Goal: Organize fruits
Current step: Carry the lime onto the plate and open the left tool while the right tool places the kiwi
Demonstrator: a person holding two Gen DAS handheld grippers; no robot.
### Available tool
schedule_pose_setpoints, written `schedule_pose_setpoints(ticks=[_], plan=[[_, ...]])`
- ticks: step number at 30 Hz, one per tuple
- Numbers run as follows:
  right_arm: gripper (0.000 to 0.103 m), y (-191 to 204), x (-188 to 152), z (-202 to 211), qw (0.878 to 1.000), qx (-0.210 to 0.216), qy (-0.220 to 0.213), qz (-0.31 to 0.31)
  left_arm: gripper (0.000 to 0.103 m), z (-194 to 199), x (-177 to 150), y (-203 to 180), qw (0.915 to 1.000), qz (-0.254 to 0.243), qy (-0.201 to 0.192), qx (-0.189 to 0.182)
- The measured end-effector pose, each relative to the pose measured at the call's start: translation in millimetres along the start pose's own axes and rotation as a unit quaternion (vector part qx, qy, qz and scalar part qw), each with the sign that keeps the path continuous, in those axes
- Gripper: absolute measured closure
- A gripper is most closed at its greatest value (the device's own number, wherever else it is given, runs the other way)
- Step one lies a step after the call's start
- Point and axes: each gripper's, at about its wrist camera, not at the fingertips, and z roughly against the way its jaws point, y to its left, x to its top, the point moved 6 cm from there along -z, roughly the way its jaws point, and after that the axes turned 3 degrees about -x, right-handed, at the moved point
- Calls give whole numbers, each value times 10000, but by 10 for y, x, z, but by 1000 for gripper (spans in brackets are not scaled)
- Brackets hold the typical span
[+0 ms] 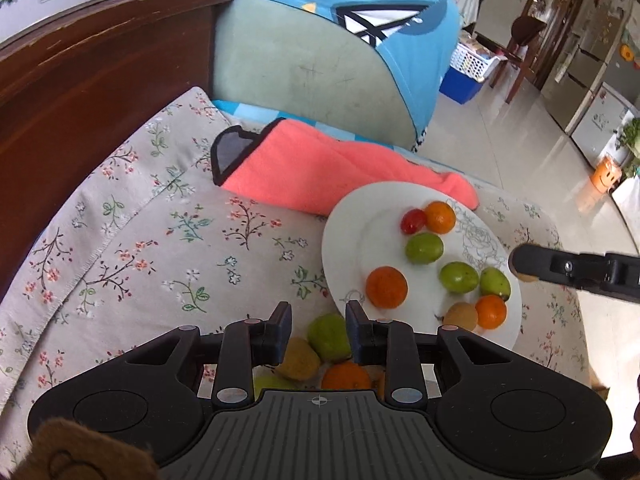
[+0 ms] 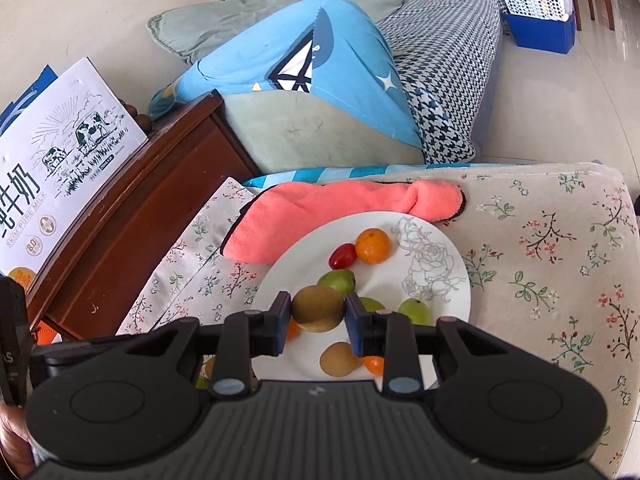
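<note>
Two grippers work: right gripper (image 2: 317, 318) clamps a brown kiwi (image 2: 318, 308) above the white plate (image 2: 448, 300), likely for placing; left gripper (image 1: 318, 330), empty and narrowly parted, hovers over loose green fruit (image 1: 329, 336)

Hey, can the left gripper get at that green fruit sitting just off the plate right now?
Probably yes. The left gripper hangs right above the green fruit, fingers either side of it and nothing between. Other fruit lies close beside it, so closing could nudge the brown fruit.
</note>
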Motion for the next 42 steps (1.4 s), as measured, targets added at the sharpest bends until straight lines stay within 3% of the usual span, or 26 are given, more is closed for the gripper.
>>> schedule_pose_setpoints(ticks=[5,7,13,17,24,28,35,42], plan=[[73,-12,17,-28,10000,-45,12,-12,75,-111,-47,-108,9973,-702,90,215],[73,-13,23,-27,10000,-41,4,-15,66,-150,-63,-117,9953,-941,115,186],[73,-15,28,-34,10000,-32,6,-53,66,-151,-110,-116,9929,-1140,302,-147],[73,7,22,-54,10000,-23,32,-48,63,-212,-168,-139,9875,-1531,362,-38],[73,39,11,-92,10000,-7,80,-34,65,-321,-171,-81,9882,-1487,363,69],[73,20,8,-121,9999,-24,114,-85,74,-315,-154,-90,9894,-1424,280,63],[73,-83,33,-191,9991,-2,184,-392,74,-296,-113,-36,9919,-1216,301,206],[73,-145,51,-236,9982,8,225,-548,74,-184,59,41,9971,-745,97,124]])
